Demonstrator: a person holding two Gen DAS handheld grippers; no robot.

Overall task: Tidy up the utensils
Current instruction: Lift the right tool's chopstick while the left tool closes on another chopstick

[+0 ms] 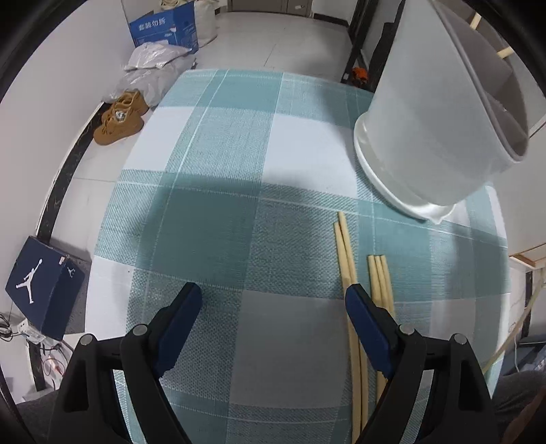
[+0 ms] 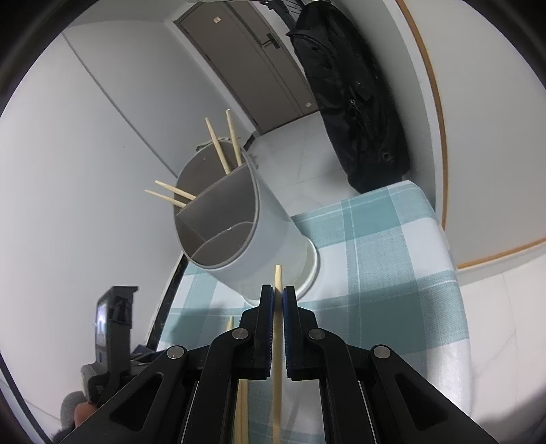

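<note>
Holder (image 2: 239, 222) white, divided, stands on checked cloth (image 1: 221, 222); four chopsticks (image 2: 221, 150) poke out of far compartments, near one looks bare. We've got right gripper (image 2: 278, 297) clamped on one chopstick (image 2: 278, 341). Left gripper (image 1: 273, 304) gapes wide, holds nothing; loose chopsticks (image 1: 378, 280) on cloth beside it. Jumpman logo on blue box (image 1: 41, 283); Chinese print on other box (image 1: 163, 29).

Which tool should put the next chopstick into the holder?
The right tool: it is shut on a pale wooden chopstick pointing toward the white divided utensil holder. The left tool is open, empty over the table.
</note>
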